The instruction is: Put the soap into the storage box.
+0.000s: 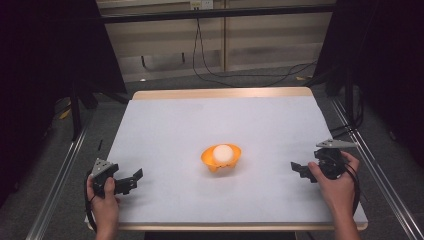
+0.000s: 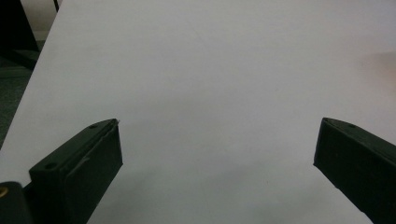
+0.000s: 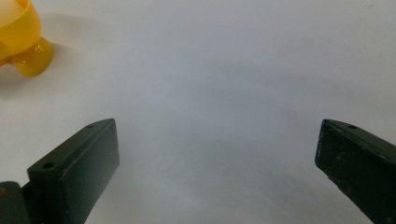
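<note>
Right now we hold both grippers low over the white paper-covered table (image 1: 165,125), well apart from the work. Our left gripper (image 1: 131,181) sits near the table's front left corner with its jaws spread wide and nothing between them. Our right gripper (image 1: 298,169) sits near the right edge, likewise spread and empty. Between them, at mid-table, stands a small orange plastic bowl (image 1: 221,159) cradling a white ball (image 1: 223,152).

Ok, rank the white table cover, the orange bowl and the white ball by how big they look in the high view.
1. White table cover, by far the largest.
2. Orange bowl.
3. White ball, sitting inside the bowl and smaller than it.
</note>
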`<state>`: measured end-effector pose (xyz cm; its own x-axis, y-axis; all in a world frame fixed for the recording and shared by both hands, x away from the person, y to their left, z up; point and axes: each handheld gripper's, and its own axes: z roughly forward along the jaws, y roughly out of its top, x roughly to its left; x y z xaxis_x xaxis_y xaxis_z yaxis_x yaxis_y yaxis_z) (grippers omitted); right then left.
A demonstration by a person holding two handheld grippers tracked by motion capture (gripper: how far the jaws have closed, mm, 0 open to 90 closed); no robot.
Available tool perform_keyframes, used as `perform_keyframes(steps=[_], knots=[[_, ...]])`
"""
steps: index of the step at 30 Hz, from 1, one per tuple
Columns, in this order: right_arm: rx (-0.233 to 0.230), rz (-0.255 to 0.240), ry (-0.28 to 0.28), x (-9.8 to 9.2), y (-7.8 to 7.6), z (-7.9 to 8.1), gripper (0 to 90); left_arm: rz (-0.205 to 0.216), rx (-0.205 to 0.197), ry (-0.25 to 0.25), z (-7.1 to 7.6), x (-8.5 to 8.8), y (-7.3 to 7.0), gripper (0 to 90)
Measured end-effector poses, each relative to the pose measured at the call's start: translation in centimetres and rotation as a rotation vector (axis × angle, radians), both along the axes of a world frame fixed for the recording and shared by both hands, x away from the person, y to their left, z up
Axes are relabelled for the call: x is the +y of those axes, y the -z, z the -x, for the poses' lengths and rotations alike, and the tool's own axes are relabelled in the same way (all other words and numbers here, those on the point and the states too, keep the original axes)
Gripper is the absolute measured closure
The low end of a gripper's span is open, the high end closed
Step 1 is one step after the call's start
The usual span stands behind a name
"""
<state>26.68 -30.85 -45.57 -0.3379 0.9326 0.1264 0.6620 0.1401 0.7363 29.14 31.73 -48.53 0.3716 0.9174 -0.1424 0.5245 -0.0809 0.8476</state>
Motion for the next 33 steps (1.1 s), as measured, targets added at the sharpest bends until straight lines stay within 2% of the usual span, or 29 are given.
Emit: perform_keyframes(steps=[3, 13, 19, 21, 33], knots=[[0.004, 0.009, 0.013, -0.7, 0.3, 0.4, 0.0, -0.001, 0.000, 0.001, 0.0, 0.0, 0.0, 0.9], [0.003, -0.015, 0.037, -2.6, 1.3, 1.9, 0.0, -0.002, -0.002, -0.002, 0.0, -0.1, 0.0, 1.0], [-0.024, -0.034, 0.030, -3.6, 1.7, 3.0, 0.0, -0.002, -0.002, 0.000, 0.0, -0.1, 0.0, 0.9], [-0.035, -0.027, 0.027, -3.9, 1.8, 3.4, 0.0, -0.005, -0.003, -0.002, 0.1, -0.1, 0.0, 0.9], [-0.081, -0.046, 0.069, -6.0, 2.3, 5.7, 0.0, -0.008, -0.007, 0.000, 0.1, -0.1, 0.0, 1.0]])
